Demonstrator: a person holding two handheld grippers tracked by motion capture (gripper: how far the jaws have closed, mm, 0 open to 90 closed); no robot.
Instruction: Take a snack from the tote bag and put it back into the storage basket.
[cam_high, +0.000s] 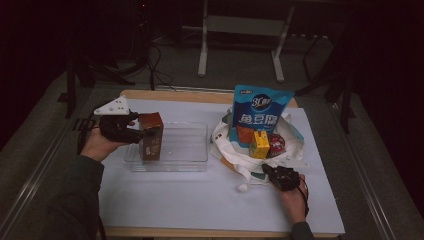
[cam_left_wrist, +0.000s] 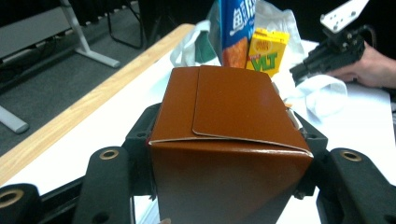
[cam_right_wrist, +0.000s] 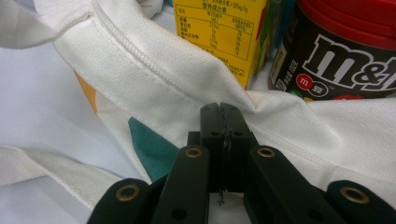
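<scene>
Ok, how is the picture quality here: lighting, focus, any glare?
High view: dim, room black, slightly soft; the blue snack bag and the white mat stand out, faint sheen on the clear tray. Left gripper view: brighter, the brown carton sharp with soft gloss, background softer. Right gripper view: evenly lit, the white tote bag weave crisp, no glare.

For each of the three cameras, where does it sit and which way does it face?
High view: above the person's side, looking forward and down on the table; both forearms, the left gripper and the right gripper show.
Left gripper view: on the left gripper, facing across the table over the brown carton between its jaws; the other hand shows far off.
Right gripper view: on the right gripper, close on the bag pinched in its shut jaws.
Shared: the yellow carton shows in both gripper views.
</scene>
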